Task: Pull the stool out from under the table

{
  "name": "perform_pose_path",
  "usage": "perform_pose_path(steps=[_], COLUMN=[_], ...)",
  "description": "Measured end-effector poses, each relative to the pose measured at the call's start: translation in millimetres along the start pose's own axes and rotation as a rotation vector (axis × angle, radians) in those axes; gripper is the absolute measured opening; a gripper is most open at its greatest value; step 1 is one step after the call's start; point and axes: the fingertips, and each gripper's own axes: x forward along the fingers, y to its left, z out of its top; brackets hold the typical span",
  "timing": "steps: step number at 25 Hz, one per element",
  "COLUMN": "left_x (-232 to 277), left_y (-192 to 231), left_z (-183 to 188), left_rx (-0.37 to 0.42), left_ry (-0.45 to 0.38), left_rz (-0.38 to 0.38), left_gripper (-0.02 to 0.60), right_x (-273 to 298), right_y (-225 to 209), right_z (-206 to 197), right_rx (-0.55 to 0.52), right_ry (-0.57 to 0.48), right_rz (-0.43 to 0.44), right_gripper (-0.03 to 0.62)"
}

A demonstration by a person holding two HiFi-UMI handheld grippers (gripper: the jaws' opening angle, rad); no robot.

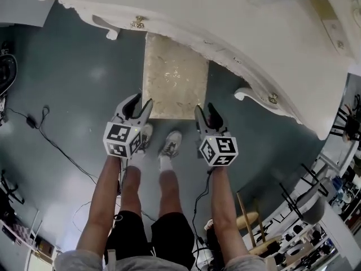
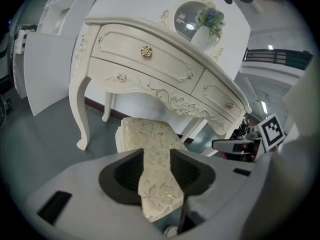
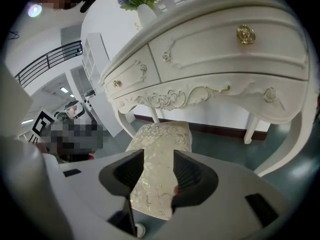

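My left tongs (image 1: 143, 101) and right tongs (image 1: 204, 109) clamp the near corners of the cream brocade square stool (image 1: 175, 78), its far end under the white carved table (image 1: 237, 38) ahead of them. Only the gripper views show the white flower vase (image 2: 202, 36) on top.

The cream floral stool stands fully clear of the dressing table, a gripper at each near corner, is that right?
No. The head view shows the stool partly under the dressing table; the left gripper and right gripper are at its near corners.
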Motion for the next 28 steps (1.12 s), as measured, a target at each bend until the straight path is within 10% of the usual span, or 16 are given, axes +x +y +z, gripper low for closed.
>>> perform_pose_path(steps=[10,28], left_x=[43,89], left_y=[27,61], left_z=[-41,-67], left_rx=[-0.138,-0.326], left_ry=[0.068,0.086], left_rz=[0.019,-0.025], left_gripper=[0.271,0.325], right_x=[49,112], right_y=[-39,-66], right_z=[-29,-67], right_rx=[0.139,0.294], right_ry=[0.068,0.207], right_rz=[0.108,0.259], right_gripper=[0.334,0.382])
